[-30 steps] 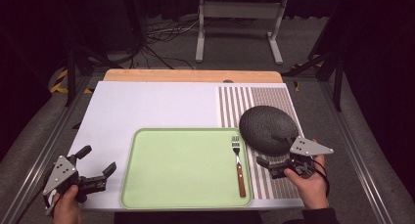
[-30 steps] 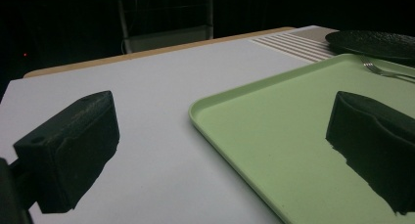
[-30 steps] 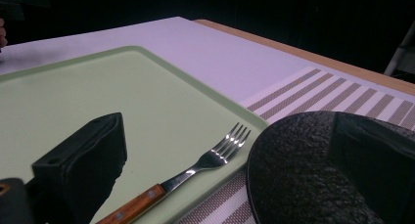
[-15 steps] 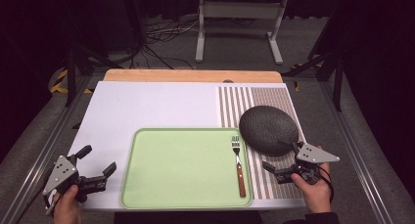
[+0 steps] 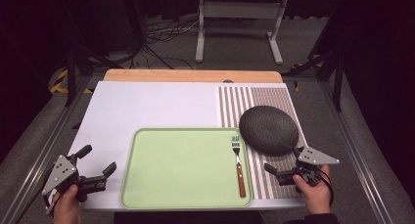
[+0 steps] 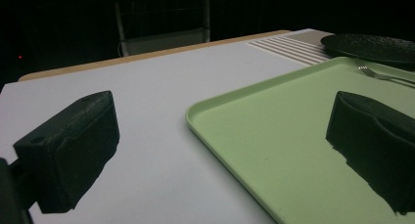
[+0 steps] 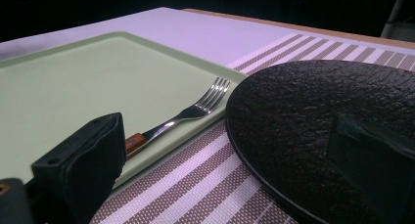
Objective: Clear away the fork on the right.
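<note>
Fork (image 5: 238,161) lies along the right edge of the green tray (image 5: 181,168), tines away from the person; likely light, stiff and slippery at the metal, best pinched at its wooden handle. Left gripper (image 5: 96,167) hovers left of the tray, jaws spread and empty. Right gripper (image 5: 275,171), also spread, sits beside the dark textured plate (image 5: 268,130) on the striped mat (image 5: 254,99); white table (image 5: 147,106), dim room behind
</note>
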Motion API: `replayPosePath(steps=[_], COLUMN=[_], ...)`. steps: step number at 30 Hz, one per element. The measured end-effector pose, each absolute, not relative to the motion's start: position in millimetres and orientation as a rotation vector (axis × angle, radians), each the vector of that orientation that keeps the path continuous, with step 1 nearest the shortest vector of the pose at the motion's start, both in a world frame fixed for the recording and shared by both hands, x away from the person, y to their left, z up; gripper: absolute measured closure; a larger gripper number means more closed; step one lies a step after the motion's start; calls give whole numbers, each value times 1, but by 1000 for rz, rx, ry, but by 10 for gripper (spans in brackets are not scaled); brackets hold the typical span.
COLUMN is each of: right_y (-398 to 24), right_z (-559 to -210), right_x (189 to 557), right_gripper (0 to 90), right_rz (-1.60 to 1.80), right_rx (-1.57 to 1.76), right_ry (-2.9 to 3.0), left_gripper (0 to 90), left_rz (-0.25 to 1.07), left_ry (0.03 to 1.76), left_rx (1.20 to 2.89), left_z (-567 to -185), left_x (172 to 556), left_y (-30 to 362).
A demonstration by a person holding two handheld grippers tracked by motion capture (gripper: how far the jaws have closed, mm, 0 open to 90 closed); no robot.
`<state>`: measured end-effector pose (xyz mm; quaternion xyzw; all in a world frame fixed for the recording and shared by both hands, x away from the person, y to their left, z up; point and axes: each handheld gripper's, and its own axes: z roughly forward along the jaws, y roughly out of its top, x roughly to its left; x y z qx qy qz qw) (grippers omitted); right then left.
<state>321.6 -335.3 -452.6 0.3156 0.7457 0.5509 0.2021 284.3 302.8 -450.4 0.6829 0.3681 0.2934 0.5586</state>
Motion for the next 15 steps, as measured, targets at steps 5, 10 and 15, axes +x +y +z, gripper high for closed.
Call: replayPosePath(steps=[5, 10, 15], right_y=[-338, -339, -339], right_z=[-453, -453, -452], right_x=[322, 322, 322], right_gripper=[17, 17, 17], right_rz=[1554, 1567, 1581], right_rx=[911, 912, 905], right_ry=[2065, 2056, 2043], left_gripper=[0, 0, 0], left_rz=[691, 693, 694], left_ry=[868, 869, 867], left_rx=[1615, 1615, 1612], left_z=[-450, -450, -450], left_x=[285, 284, 285], left_y=[303, 303, 303])
